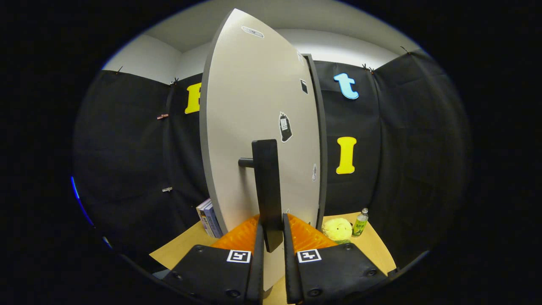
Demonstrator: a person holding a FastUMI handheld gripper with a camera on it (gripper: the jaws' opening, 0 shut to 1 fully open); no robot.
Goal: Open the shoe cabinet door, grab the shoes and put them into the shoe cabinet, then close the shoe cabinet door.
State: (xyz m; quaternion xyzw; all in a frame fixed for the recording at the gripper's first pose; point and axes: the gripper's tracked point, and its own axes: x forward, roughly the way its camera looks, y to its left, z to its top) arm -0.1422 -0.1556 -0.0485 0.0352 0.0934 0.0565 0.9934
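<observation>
Gripper [271, 237] jaws pinch the door handle [267, 190] at 6 o'clock; cabinet door [258, 127] stands partly open; stowing shoes and closing probably remain.

Black cloth walls [127, 148], white ceiling [296, 21], wooden tabletop [377, 245].

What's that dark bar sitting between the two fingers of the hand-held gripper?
In the gripper view, the cabinet door's black handle stands between the hand-held gripper's fingers, its lower end in the gap. Whether both fingers press on it is unclear.

Gripper [271, 231] clamped on door [254, 106] handle [267, 190]
</observation>
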